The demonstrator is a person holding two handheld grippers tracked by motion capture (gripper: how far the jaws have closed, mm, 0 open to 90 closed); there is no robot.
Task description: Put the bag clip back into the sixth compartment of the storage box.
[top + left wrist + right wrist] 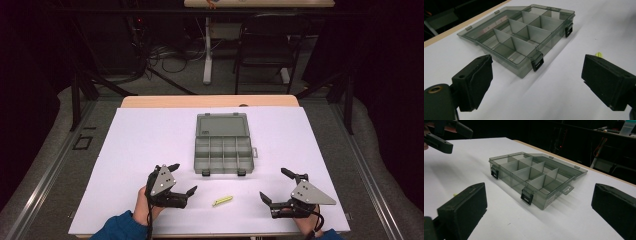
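A smoky grey compartment box [223, 154] lies open in the middle of the white table top [135, 140], its lid [222, 125] folded flat away from me and its two black latches facing me. A small yellow-green stick [222, 201] lies on the table between the grippers. My left gripper [183, 178] stands open to the box's near left, held in a hand. My right gripper [273, 184] stands open at the near right. In the left gripper view the box [524, 32] lies beyond the open jaws, and the stick [598, 54] peeks over the right one. The right gripper view shows the box [534, 173], with empty compartments.
A black chair [267, 45], a white table leg [207, 50] and loose cables [170, 57] are on the floor beyond the table. The table's wooden far edge [210, 101] is just behind the lid. Bare white surface lies on both sides of the box.
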